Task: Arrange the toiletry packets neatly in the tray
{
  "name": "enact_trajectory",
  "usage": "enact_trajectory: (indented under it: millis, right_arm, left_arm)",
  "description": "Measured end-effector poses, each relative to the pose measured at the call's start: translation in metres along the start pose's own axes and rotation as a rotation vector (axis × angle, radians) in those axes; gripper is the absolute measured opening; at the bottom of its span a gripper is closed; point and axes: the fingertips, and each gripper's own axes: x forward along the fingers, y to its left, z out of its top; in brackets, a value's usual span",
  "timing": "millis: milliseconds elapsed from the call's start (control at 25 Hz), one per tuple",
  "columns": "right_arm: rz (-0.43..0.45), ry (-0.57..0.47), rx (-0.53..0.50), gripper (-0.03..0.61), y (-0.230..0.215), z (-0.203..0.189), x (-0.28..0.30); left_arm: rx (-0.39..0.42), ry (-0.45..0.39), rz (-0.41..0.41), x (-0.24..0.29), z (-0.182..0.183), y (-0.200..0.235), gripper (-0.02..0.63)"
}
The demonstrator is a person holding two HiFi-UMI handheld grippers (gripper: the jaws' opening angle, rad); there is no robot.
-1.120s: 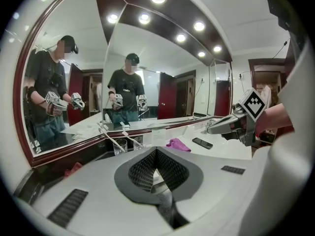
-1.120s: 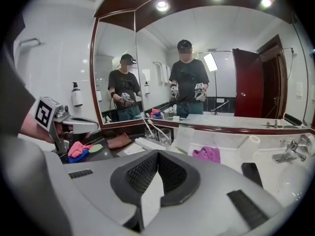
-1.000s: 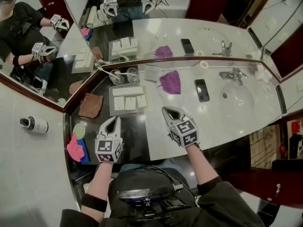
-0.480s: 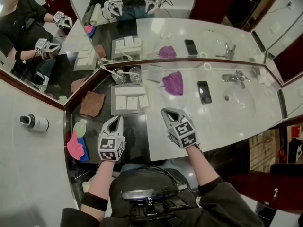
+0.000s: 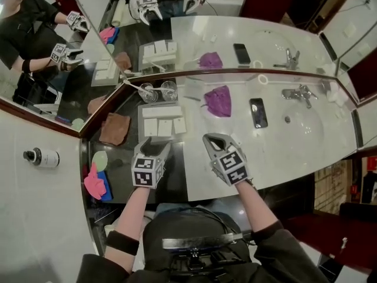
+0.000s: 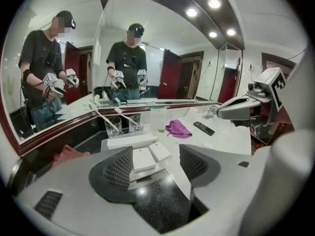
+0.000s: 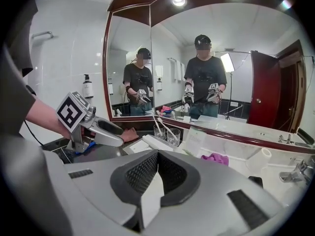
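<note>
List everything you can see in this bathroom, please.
Tray: one, grey, on dark counter.
Packets: four, white, in tray.
Glasses: two, clear, behind tray.
Toothbrushes: two, white, in glasses.
Cloth: one, purple, white counter.
Phone: one, black, beside sink.
Towel: one, brown, left of tray.
Faucet: one, chrome, over sink.
Bottle: one, white, dark cap, far left.
Left tool: one, grey, jaws just opened, gripping nothing, at tray's near edge.
Right tool: one, grey, shut, empty, above white counter.
</note>
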Motion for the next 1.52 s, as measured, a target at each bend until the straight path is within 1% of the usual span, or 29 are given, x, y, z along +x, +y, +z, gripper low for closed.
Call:
enact_trajectory:
  millis: [40, 200, 320, 520, 680, 760, 1080, 1280, 1320, 1360, 1400, 1520]
  right_arm:
    - [0.003, 0.004, 0.001, 0.008, -0.002, -0.002, 0.001]
    - [0.011, 0.018, 0.007, 0.008, -0.006, -0.01, 0.006]
    - [0.012, 0.027, 0.014, 0.008, -0.011, -0.015, 0.009]
    - [0.009, 0.038, 0.036, 0.008, -0.019, -0.024, 0.011]
    - [0.002, 0.049, 0.051, 0.009, -0.027, -0.032, 0.012]
    - [0.0, 0.053, 0.061, 0.008, -0.03, -0.035, 0.013]
    - [-0.009, 0.07, 0.086, 0.008, -0.045, -0.045, 0.017]
    - [-0.011, 0.074, 0.092, 0.008, -0.05, -0.047, 0.019]
    - [-0.012, 0.075, 0.093, 0.008, -0.051, -0.047, 0.019]
    - [-0.012, 0.076, 0.093, 0.008, -0.052, -0.047, 0.019]
    - [-0.013, 0.077, 0.093, 0.008, -0.053, -0.047, 0.019]
    - [-0.012, 0.076, 0.095, 0.008, -0.055, -0.046, 0.02]
  left_arm:
    - [-0.003, 0.022, -0.008, 0.007, -0.003, -0.001, 0.315]
    - [0.001, 0.117, -0.033, 0.035, -0.017, 0.0, 0.394]
    - [-0.001, 0.181, -0.034, 0.054, -0.027, 0.003, 0.396]
    - [-0.04, 0.271, -0.015, 0.078, -0.04, 0.011, 0.394]
    - [-0.098, 0.337, 0.045, 0.087, -0.049, 0.024, 0.394]
    - [-0.112, 0.365, 0.064, 0.091, -0.054, 0.029, 0.394]
    - [-0.11, 0.417, 0.105, 0.105, -0.066, 0.033, 0.394]
    - [-0.103, 0.431, 0.129, 0.11, -0.071, 0.035, 0.385]
    - [-0.1, 0.429, 0.132, 0.11, -0.07, 0.034, 0.352]
    - [-0.095, 0.422, 0.133, 0.11, -0.069, 0.034, 0.298]
    - [-0.09, 0.414, 0.134, 0.11, -0.067, 0.033, 0.274]
    - [-0.083, 0.401, 0.135, 0.11, -0.065, 0.032, 0.268]
